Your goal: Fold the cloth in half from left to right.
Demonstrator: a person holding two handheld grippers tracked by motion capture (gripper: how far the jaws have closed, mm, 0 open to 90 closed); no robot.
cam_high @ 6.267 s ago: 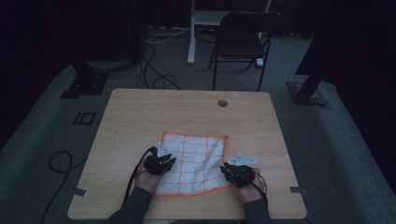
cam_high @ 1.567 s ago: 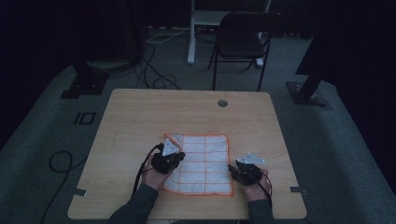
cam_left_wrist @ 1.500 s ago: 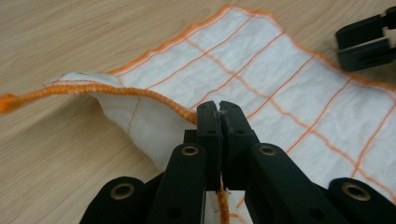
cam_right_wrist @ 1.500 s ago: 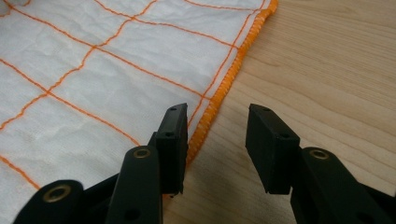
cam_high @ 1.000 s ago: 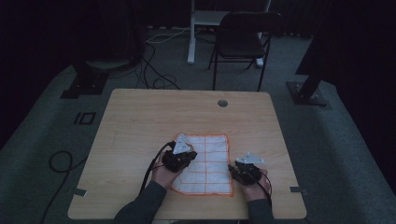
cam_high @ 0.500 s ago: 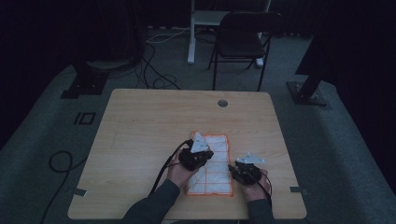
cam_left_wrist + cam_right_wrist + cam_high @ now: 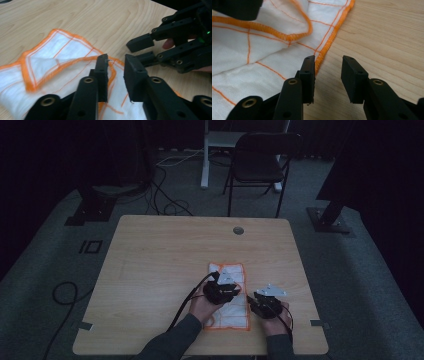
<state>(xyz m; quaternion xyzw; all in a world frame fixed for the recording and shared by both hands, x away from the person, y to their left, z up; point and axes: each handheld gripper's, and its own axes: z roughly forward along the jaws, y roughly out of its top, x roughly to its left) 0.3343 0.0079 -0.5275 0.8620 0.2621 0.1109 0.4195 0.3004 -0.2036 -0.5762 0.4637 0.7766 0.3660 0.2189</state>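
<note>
A white cloth (image 7: 230, 270) with orange grid lines and hem lies folded in half as a narrow strip on the wooden table (image 7: 165, 255). My left gripper (image 7: 234, 289) hovers over the strip's right side. In the left gripper view its jaws (image 7: 116, 58) have just been opening and stand apart; the folded-over cloth edge (image 7: 50, 57) lies loose beside them, nothing pinched. My right gripper (image 7: 251, 300) sits at the strip's right hem, open. In the right gripper view it (image 7: 328, 60) straddles bare wood beside the orange hem of the cloth (image 7: 249, 57). The right gripper's fingers (image 7: 140, 42) face my left jaws closely.
A round cable hole (image 7: 238, 230) sits near the table's far edge. Beyond the table stand a dark folding chair (image 7: 262, 160) and a white desk leg (image 7: 207, 155), with cables (image 7: 165, 205) on the floor. The table's front edge runs just below both hands.
The left gripper carried the cloth's left edge rightward over the right half, folding it, then opened and let the edge go. The right gripper stayed in place, open.
</note>
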